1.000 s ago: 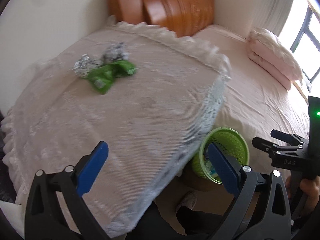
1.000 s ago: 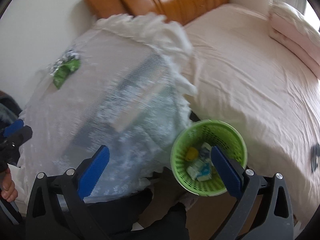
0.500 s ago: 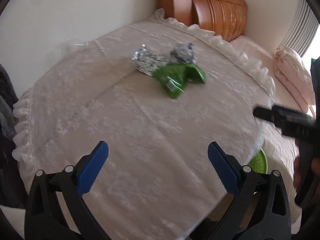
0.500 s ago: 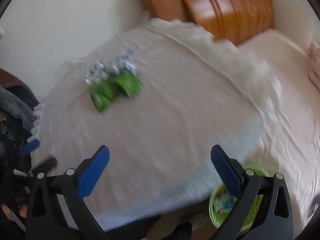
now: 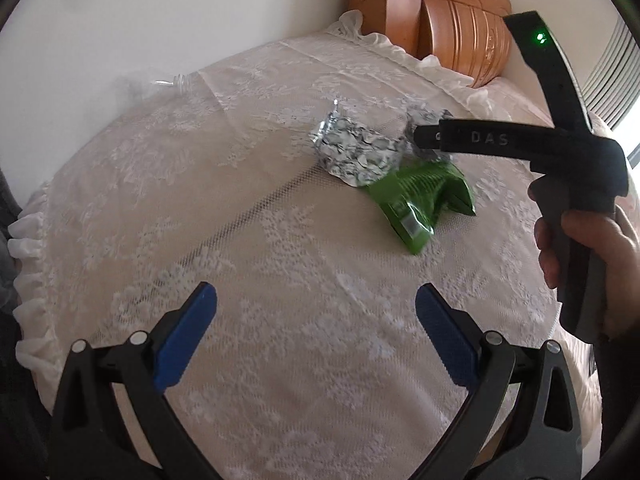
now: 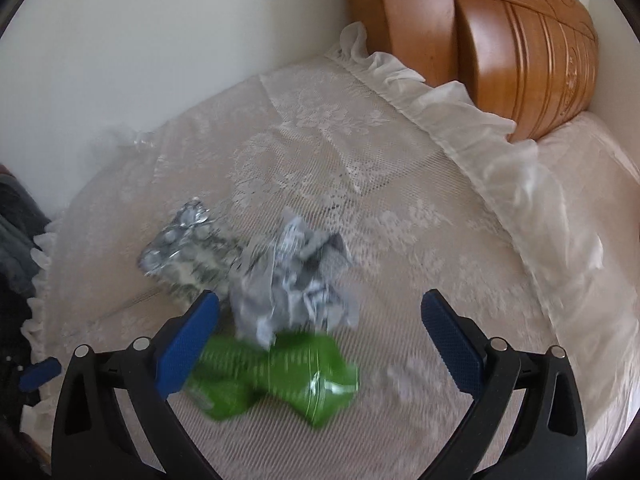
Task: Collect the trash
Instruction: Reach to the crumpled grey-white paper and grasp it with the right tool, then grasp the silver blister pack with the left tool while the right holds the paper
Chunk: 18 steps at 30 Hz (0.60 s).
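Right wrist view is motion-blurred; wrapper edges are soft, print unreadable. A clear bottle (image 5: 176, 79) by the wall on the counter's (image 5: 280, 320) far edge is barely made out. In the left view the right gripper's (image 5: 424, 138) arm covers most of the crumpled grey wrapper (image 6: 296, 280).

Trash lies in a cluster at mid-counter on the lace cloth (image 6: 360, 168): silver foil wrapper (image 5: 356, 152), grey wrapper, green wrapper (image 5: 424, 200). The green wrapper's long axis runs roughly left to right in the right view, one end beside the left finger.

Right gripper (image 6: 320, 340): fingers wide, just been closing a little, over the green wrapper, pads not touching it. A hand (image 5: 580, 256) holds its handle.

Left gripper (image 5: 316, 332): fingers wide, empty, above bare cloth.
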Each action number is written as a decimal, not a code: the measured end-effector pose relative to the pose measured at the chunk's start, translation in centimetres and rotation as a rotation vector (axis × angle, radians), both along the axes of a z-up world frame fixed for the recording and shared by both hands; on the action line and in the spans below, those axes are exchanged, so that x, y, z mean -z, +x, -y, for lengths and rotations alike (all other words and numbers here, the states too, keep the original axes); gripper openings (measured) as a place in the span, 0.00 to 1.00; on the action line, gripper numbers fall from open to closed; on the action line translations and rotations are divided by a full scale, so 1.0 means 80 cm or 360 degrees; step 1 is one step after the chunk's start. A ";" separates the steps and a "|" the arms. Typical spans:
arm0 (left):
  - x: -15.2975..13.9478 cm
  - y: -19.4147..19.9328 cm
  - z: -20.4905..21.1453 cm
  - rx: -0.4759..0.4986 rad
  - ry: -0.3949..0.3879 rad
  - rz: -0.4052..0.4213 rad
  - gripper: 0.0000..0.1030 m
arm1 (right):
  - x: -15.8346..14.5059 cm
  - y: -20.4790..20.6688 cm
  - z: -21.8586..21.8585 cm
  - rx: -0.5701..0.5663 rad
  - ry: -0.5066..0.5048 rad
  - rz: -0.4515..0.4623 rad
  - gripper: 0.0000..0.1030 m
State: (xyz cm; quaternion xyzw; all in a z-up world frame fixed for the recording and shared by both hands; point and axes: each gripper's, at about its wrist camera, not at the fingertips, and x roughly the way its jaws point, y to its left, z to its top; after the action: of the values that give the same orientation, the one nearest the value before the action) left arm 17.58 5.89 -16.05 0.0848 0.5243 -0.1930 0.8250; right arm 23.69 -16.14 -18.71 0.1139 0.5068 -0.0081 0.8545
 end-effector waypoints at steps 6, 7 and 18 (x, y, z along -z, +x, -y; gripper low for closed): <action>-0.005 0.019 0.007 0.0018 -0.0021 0.0023 0.93 | 0.004 0.001 0.014 0.0009 0.0146 -0.0006 0.51; -0.005 0.022 0.009 0.0023 -0.0023 0.0027 0.93 | 0.002 0.000 0.016 0.0016 0.0160 0.0001 0.51; -0.002 0.074 0.071 0.0343 -0.0028 0.0058 0.93 | -0.029 -0.028 0.049 0.0124 0.0217 0.0107 0.50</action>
State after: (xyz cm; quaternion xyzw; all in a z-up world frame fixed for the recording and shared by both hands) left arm 23.50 0.20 -15.90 0.1370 0.4955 -0.2836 0.8095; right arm 21.43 -20.06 -16.39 0.1915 0.4724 -0.0031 0.8603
